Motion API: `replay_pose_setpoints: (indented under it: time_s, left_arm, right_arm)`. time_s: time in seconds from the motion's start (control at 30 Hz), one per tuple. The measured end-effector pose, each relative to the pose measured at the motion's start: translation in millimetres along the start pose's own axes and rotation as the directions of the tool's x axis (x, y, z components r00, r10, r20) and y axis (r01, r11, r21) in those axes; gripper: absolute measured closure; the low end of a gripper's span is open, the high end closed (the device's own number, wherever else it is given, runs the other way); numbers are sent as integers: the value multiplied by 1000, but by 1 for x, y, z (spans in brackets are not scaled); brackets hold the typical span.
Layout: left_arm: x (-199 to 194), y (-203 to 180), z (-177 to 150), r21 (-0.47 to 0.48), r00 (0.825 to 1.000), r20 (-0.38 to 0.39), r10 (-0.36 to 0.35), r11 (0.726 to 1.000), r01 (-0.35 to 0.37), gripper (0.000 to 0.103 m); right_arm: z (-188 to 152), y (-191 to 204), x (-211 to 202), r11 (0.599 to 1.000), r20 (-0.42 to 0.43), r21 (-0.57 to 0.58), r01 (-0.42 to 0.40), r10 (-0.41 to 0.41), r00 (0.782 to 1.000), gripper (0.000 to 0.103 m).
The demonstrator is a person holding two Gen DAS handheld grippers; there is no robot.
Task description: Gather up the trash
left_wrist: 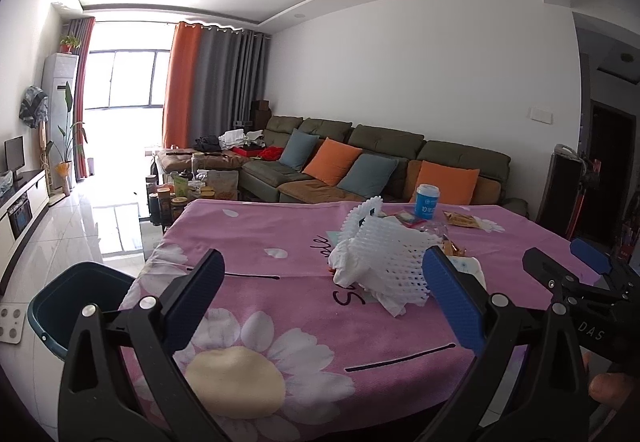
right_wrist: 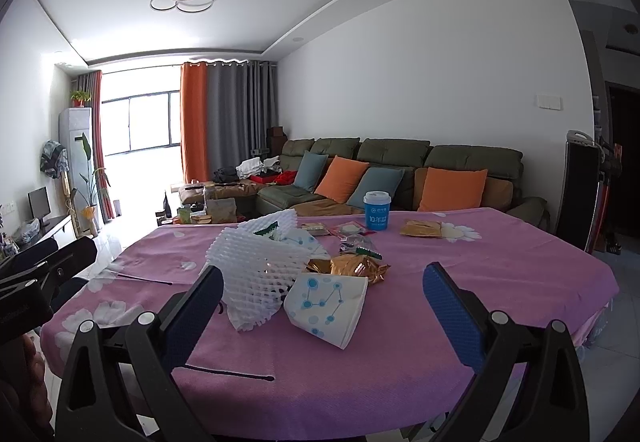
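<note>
- Pink flowered tablecloth (right_wrist: 440, 322) carries scattered trash.
- Foam net (left_wrist: 384, 254) lies ahead-right of the left gripper (left_wrist: 324, 298), ahead-left of the right gripper (right_wrist: 324, 306); probably equally near.
- Both are spread wide, empty.

The left gripper (left_wrist: 324, 302) hangs over the counter's (left_wrist: 256, 226) near edge, jaws wide, with white foam netting (left_wrist: 384, 254) lying mid-counter, untouched

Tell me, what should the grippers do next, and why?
Probably move the right gripper forward to the paper cup lying on its side. Its jaws are open and empty, the cup is the nearest trash on the table, and the bin waits at the left.
</note>
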State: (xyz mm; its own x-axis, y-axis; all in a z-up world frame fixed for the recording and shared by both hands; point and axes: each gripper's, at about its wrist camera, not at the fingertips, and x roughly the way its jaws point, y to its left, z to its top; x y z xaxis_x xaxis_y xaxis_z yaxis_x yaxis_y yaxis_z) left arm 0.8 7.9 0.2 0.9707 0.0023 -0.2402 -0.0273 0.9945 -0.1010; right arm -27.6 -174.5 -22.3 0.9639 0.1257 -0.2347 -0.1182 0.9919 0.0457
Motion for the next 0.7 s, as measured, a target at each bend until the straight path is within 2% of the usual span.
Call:
replay_pose_setpoints:
  time_s: [0.2,0.5,0.7]
  left_arm:
    - [5,4,1,-27,1000,-26,-1,1000,0,5]
    - [4,9,2,-46,999,-14,39,998,-40,6]
    - [1,9,3,-41,999,-3,42,998,-42,6]
  right_arm:
    - [1,0,0,1000,4,1,0,0,1000,7]
    - [1,1,0,1000,4,-2,-2,2,1000,7]
    - [2,1,-1,1000,4,-1,-1,1,1000,7]
